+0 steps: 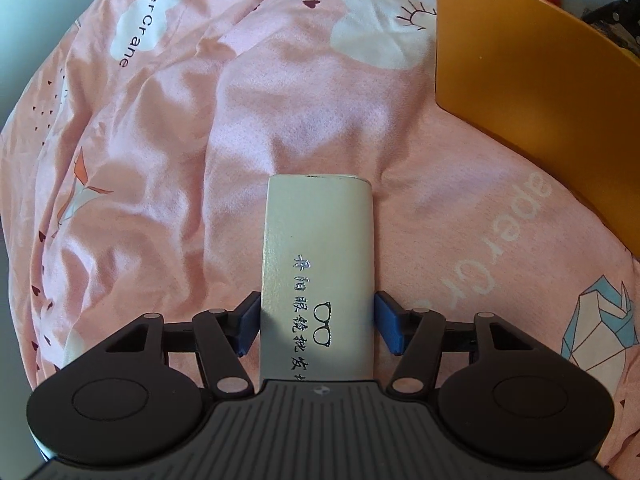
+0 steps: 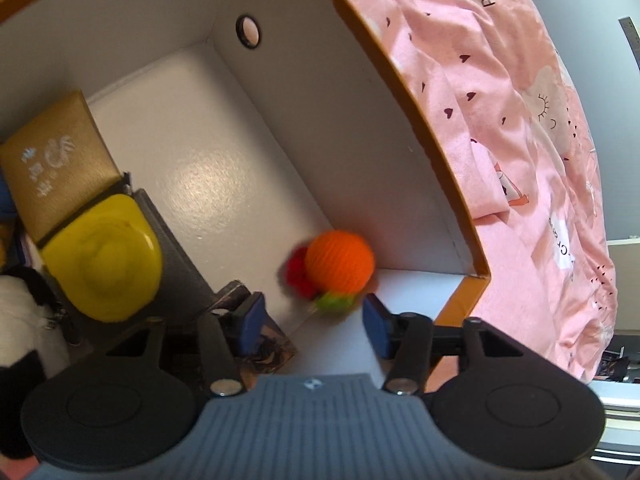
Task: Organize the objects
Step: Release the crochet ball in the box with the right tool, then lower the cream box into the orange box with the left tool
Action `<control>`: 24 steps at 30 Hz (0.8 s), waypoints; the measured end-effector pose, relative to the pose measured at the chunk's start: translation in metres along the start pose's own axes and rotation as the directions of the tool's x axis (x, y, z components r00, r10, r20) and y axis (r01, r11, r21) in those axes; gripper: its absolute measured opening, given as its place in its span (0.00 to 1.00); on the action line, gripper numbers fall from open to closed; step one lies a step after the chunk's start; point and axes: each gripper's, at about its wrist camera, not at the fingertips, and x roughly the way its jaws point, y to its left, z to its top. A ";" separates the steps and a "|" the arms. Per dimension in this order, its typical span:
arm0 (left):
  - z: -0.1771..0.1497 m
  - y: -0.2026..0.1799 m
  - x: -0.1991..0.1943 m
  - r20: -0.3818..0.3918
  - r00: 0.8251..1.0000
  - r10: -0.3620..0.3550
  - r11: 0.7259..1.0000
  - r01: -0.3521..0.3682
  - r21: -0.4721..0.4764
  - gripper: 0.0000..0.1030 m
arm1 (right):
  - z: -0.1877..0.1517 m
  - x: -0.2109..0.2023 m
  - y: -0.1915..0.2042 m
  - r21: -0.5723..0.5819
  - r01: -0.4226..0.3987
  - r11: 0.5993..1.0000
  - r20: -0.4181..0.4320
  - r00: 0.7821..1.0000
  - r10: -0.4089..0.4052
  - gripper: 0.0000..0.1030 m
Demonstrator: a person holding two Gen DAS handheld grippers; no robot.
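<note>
My left gripper (image 1: 318, 326) is shut on a silver-grey glasses case (image 1: 318, 248) with black lettering and a glasses logo, held over the pink bedsheet (image 1: 160, 160). The orange box (image 1: 520, 80) stands to its right. In the right wrist view, my right gripper (image 2: 314, 320) is open inside the box, whose inner walls (image 2: 352, 128) are white. An orange knitted ball (image 2: 340, 262) with red and green bits lies blurred just beyond the fingertips, not gripped.
In the box lie a yellow plush (image 2: 104, 264), a gold case (image 2: 56, 152), a dark grey case (image 2: 176, 264) and a black-and-white plush (image 2: 20, 320) at left. A round hole (image 2: 249, 32) is in the far wall. The pink sheet (image 2: 520, 120) lies outside.
</note>
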 end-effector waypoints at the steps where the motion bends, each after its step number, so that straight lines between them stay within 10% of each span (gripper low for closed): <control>1: 0.000 -0.001 -0.003 0.007 1.000 0.004 1.000 -0.004 0.001 0.66 | -0.001 -0.003 0.000 0.006 0.001 1.000 0.006 1.000 -0.001 0.58; 24: 0.072 -0.075 -0.161 0.299 0.949 -0.099 0.972 0.028 0.232 0.66 | -0.054 -0.071 -0.016 0.153 -0.053 0.987 0.178 0.984 0.025 0.52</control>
